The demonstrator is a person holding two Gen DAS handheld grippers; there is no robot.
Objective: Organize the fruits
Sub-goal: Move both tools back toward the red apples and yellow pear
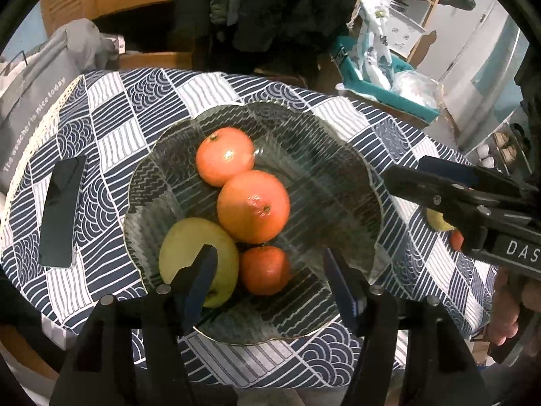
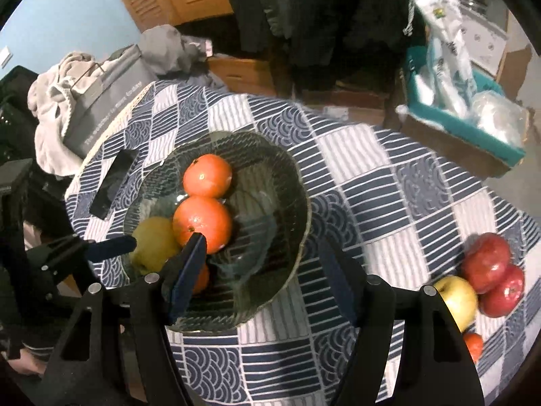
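Note:
A glass bowl (image 1: 338,182) on the patterned tablecloth holds three oranges (image 1: 253,206) and a yellow-green apple (image 1: 189,247). My left gripper (image 1: 270,280) is open and empty, hovering over the bowl's near side above the apple and the smallest orange (image 1: 263,270). My right gripper (image 2: 263,270) is open and empty above the bowl's (image 2: 290,169) right edge. Two red apples (image 2: 487,267), a yellow apple (image 2: 456,297) and a small orange (image 2: 473,345) lie on the cloth at the right. The right gripper also shows in the left wrist view (image 1: 439,189).
A dark phone (image 1: 61,216) lies on the cloth left of the bowl. A grey bag (image 2: 101,98) with clothes sits beyond the table's left edge. A teal box (image 2: 466,111) with packets stands on the floor at the back right.

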